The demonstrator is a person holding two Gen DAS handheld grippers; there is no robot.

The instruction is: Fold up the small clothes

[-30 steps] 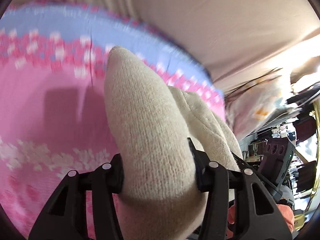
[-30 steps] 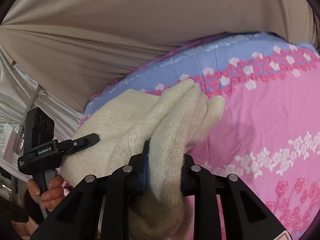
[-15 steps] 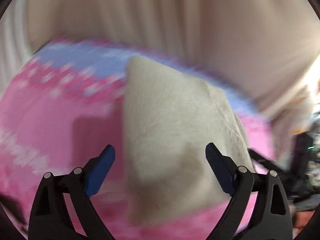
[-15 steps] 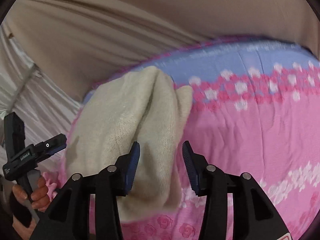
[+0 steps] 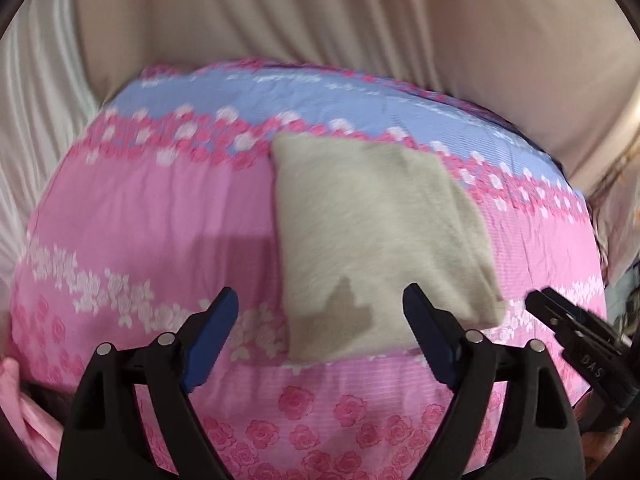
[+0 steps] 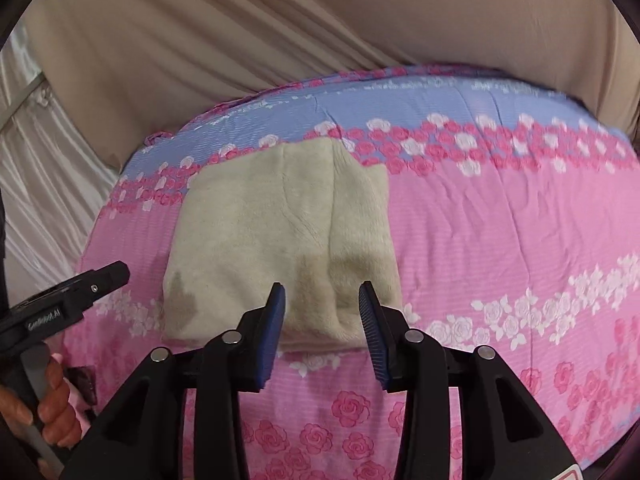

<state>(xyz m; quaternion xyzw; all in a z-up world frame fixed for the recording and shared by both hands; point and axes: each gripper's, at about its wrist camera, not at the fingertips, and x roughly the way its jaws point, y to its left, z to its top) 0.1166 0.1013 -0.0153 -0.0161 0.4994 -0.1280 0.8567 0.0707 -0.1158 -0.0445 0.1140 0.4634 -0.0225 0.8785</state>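
Pink floral bedspread (image 6: 500,220) carries the folded cream knit garment (image 6: 280,232), lying flat. Left gripper (image 5: 320,322) and right gripper (image 6: 322,312) released, empty. Fold appears complete; next, set aside.

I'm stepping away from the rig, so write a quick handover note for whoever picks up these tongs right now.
Left tongs: open, holding nothing, just short of the near edge of the folded cream knit garment.
Right tongs: open, empty, at the same edge.
Garment: lies folded into a compact rectangle on the pink floral quilt, touched by neither tongs.
Done: this piece looks folded.
Left: no other clothes in view; check for more.
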